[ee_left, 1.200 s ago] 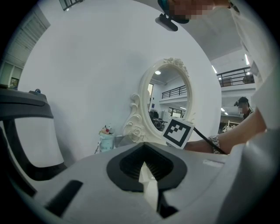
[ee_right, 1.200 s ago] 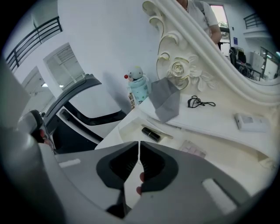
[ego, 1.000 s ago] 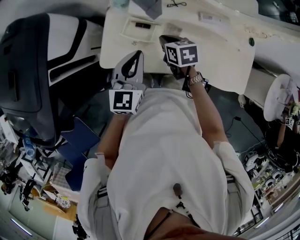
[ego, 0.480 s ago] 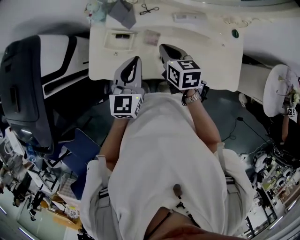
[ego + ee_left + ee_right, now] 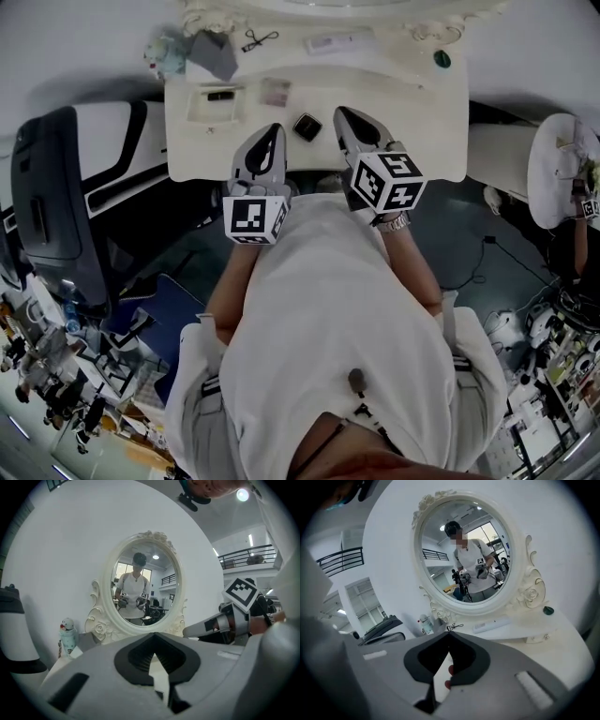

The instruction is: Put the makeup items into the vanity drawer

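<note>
No legible text anywhere.

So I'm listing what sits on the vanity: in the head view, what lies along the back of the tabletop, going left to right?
snowman figurine → grey pouch → small black looped tool → slim white bar → dark green round piece

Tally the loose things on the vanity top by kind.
Snowman figurine: 1
Grey pouch: 1
Eyelash curler: 1
White flat case: 1
Dark green round item: 1
Black square compact: 1
Pinkish flat item: 1
Cream tray: 1
Small black item inside it: 1
Total: 9
</note>
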The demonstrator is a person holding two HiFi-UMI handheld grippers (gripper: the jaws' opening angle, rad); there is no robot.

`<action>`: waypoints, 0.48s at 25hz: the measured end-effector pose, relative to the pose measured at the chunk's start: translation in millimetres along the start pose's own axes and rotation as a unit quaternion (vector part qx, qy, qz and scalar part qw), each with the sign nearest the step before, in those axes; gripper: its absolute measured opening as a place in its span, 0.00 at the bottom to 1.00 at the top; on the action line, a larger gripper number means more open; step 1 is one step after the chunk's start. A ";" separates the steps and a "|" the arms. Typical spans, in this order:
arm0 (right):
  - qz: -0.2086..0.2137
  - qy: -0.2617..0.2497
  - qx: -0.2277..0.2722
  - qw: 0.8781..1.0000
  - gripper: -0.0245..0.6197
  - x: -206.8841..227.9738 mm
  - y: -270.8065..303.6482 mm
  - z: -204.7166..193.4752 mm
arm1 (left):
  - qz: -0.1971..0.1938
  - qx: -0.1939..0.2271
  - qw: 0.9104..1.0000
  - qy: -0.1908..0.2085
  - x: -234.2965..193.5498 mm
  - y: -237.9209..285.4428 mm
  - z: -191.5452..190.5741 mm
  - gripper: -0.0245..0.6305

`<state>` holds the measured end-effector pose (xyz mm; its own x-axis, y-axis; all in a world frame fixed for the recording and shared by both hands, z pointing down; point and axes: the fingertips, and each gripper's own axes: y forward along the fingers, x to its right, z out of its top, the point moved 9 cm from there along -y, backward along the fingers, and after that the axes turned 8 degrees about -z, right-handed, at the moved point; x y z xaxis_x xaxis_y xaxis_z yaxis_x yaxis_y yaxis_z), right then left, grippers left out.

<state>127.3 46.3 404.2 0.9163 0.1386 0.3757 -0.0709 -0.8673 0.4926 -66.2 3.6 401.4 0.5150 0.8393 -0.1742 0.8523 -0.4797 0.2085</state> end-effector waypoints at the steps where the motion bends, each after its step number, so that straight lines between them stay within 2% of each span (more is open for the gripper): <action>1: 0.003 -0.002 0.010 1.000 0.05 5.1 -7.2 0.9 | -0.001 -0.001 1.000 -0.001 5.7 3.9 -0.2 0.04; 6: 0.033 -0.027 0.050 0.998 0.05 18.6 -36.2 -0.5 | -0.003 -0.007 1.000 -0.002 31.3 20.1 -3.2 0.04; 12: 0.054 -0.050 0.052 0.996 0.05 28.3 -53.7 -7.4 | -0.006 -0.007 1.000 -0.002 58.2 29.1 -13.8 0.04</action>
<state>154.1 100.3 394.3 0.9405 -0.0010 0.3397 -0.1340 -0.9200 0.3682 -12.8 42.0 410.6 0.5050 0.8439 -0.1813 0.8571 -0.4655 0.2207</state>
